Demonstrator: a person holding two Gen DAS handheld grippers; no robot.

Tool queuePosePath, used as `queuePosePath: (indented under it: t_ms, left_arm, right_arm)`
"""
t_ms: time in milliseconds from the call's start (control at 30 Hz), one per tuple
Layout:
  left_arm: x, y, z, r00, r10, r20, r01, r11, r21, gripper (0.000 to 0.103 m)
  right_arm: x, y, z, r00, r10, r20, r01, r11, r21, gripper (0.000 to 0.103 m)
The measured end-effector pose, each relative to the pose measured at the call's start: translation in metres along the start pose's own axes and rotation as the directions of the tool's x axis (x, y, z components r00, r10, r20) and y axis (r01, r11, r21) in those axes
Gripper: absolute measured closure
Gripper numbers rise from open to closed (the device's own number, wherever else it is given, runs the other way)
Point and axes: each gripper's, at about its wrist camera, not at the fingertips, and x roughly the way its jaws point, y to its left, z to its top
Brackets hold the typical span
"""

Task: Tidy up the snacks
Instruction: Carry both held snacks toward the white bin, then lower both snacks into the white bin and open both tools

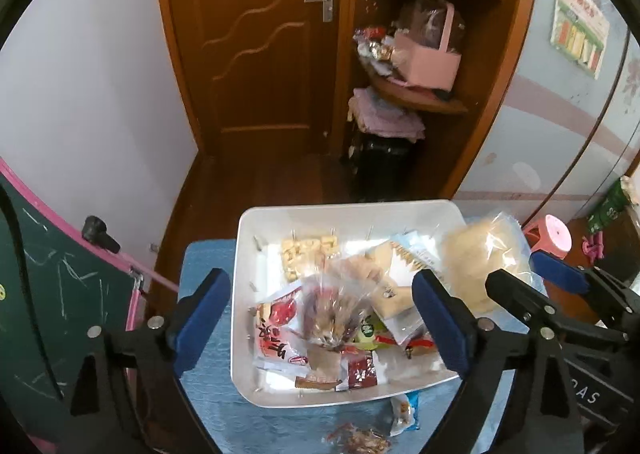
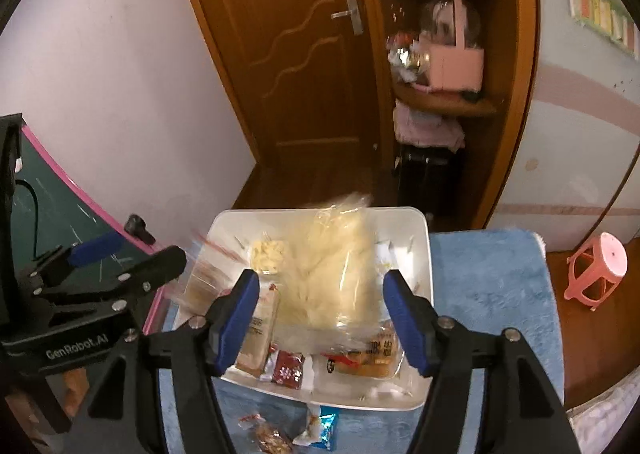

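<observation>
Nearest, both tongs spread wide and holding nothing: left tongs [image 1: 320, 318] and right tongs [image 2: 322, 320] above the white tray [image 1: 244, 254]. On blue-covered worktop [image 1: 200, 262], tray heaped with snack packets (many kinds). Pale clear bag [image 2: 332, 266] lying on top. Outside tray, near edge: small blue packet [image 2: 320, 430], brown packet [image 2: 268, 434].

A white rectangular plastic tray [image 1: 448, 214] sits on a blue textured cloth [image 1: 204, 258], piled with mixed snack packets. A large clear bag of pale yellow puffed snacks [image 2: 332, 274] lies tilted across the pile. On the cloth just in front of the tray lie a small blue-and-white packet [image 2: 320, 428] and a clear packet of brown snacks [image 2: 268, 438].
</observation>
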Motion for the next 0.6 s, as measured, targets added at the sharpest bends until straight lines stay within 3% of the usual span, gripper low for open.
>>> queuePosePath:
  t_ms: [167, 600]
  left_arm:
    - [0.019, 0.005, -0.008, 0.999, 0.021, -0.045, -0.022, 0.999, -0.024, 0.011]
    - [0.012, 0.004, -0.019, 0.999, 0.044, -0.029, -0.045, 0.999, -0.025, 0.011]
  right_arm:
    - [0.011, -0.005, -0.01, 1.0, -0.006, -0.024, 0.006, 1.0, 0.012, 0.036]
    - [0.004, -0.015, -0.015, 1.0, 0.002, -0.006, -0.001, 0.999, 0.051, 0.036]
